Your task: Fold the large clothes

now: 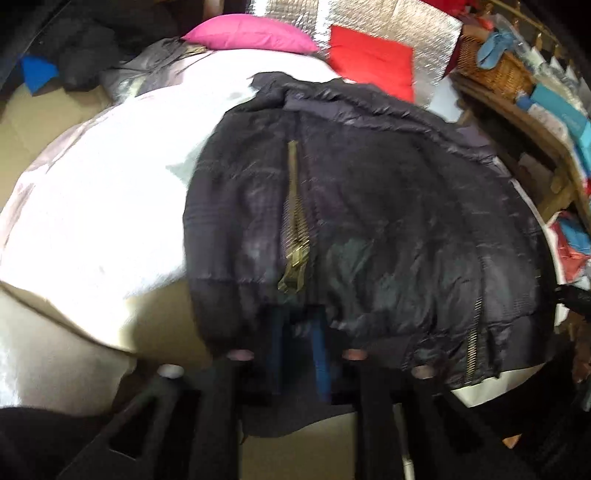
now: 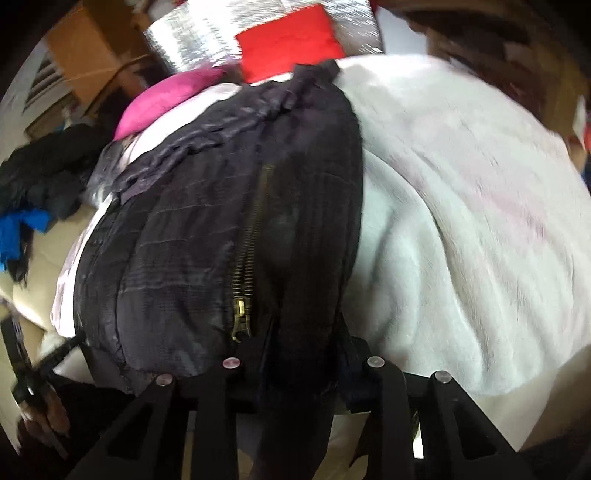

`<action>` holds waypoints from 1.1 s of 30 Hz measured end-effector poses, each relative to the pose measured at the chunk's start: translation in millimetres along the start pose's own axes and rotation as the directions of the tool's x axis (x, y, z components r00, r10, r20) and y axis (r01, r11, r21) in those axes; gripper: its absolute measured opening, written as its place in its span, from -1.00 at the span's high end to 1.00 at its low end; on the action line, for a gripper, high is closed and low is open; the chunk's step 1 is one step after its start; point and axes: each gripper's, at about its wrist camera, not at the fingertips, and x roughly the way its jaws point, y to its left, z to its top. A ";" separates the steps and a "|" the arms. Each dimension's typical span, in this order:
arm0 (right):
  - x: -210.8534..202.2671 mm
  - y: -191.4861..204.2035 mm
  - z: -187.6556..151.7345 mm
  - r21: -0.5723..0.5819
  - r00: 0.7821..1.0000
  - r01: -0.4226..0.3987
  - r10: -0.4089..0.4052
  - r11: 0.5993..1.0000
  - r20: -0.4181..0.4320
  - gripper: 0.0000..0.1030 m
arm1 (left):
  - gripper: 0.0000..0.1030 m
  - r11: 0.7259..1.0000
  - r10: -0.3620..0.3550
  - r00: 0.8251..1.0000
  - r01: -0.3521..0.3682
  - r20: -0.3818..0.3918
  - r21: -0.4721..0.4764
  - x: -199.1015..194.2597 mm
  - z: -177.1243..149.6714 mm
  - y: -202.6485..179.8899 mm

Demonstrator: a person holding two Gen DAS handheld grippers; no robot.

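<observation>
A black puffer jacket (image 1: 369,206) with a brass zipper (image 1: 293,221) lies on a white fluffy blanket (image 1: 96,206). My left gripper (image 1: 299,350) is shut on the jacket's bottom hem near the zipper end. In the right wrist view the same jacket (image 2: 207,229) runs away from me, zipper (image 2: 243,266) up the middle. My right gripper (image 2: 303,354) is shut on the hem just right of the zipper pull. The fingertips of both grippers are hidden in the fabric. The left gripper shows at the left edge of the right wrist view (image 2: 29,365).
A pink pillow (image 1: 251,33) and a red cushion (image 1: 373,62) lie at the far end before a silver foil panel (image 1: 388,18). Dark clothes (image 1: 81,59) are piled at far left. A wicker basket (image 1: 495,66) and wooden shelf stand at right.
</observation>
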 end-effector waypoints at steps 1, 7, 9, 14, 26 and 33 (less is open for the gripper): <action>-1.5 -1.5 0.1 0.010 1.000 -0.006 0.006 1.000 -0.003 0.36 | 0.22 1.000 -0.005 1.000 0.005 0.004 -0.004 -3.1 -2.9 0.7; -18.3 -21.9 -10.9 0.084 0.999 -0.031 0.032 0.996 -0.011 0.33 | -0.45 0.997 0.044 0.997 -0.040 0.068 -0.068 -21.3 -12.4 10.7; -17.5 -19.7 -13.3 0.087 0.999 -0.030 0.032 0.996 -0.019 0.29 | -0.45 0.994 0.022 0.995 -0.012 0.093 -0.108 -26.9 -12.0 16.6; -11.7 -19.6 -16.9 0.120 0.997 -0.045 0.052 0.992 -0.063 -0.34 | -0.55 0.986 0.004 1.000 -0.002 0.014 -0.169 -14.0 -14.1 28.3; 2.1 37.0 -42.2 -0.191 0.992 -0.010 -0.015 0.982 -0.127 0.49 | 0.56 0.988 -0.029 0.998 0.020 -0.060 -0.155 5.6 -19.6 23.8; 19.1 13.0 -36.3 -0.067 0.980 -0.033 0.019 0.997 -0.200 0.44 | 0.57 0.995 0.092 0.995 -0.094 -0.045 -0.043 6.1 -15.2 -1.2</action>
